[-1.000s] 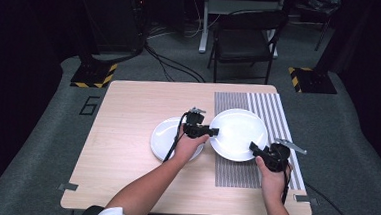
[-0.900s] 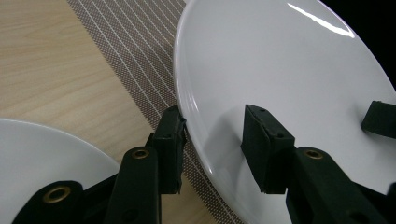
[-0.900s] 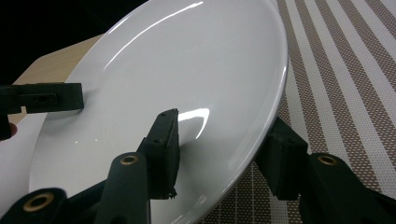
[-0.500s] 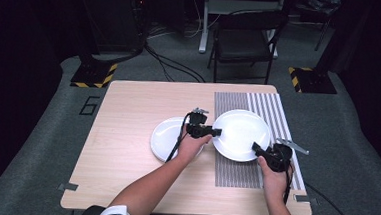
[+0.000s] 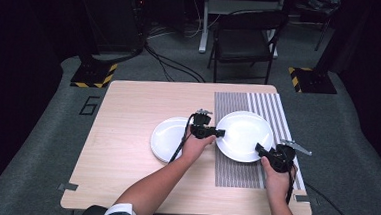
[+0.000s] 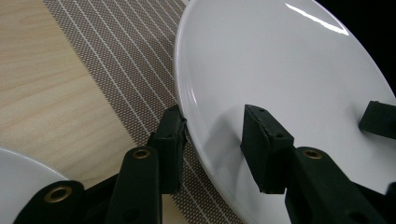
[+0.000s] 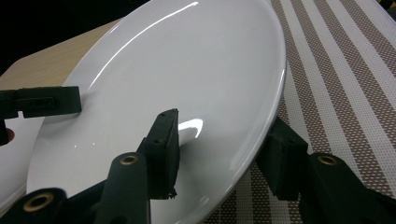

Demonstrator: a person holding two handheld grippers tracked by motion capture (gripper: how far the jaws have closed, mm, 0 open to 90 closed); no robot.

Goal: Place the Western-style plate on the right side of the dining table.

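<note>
White plate (image 5: 243,135) tilts, clamped between both claws.

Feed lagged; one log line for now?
left gripper: shut on large plate | right gripper: shut on opposite rim | above striped mat

A mat (image 5: 271,110) covers the counter's (image 5: 127,133) right part. One plate (image 5: 244,136) sits over the mat; a second plate (image 5: 165,138) lies just left, mid-counter.

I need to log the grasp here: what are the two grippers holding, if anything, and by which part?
Both hold the larger white plate by its rim: the left gripper on one edge, the right gripper on the opposite edge.
</note>
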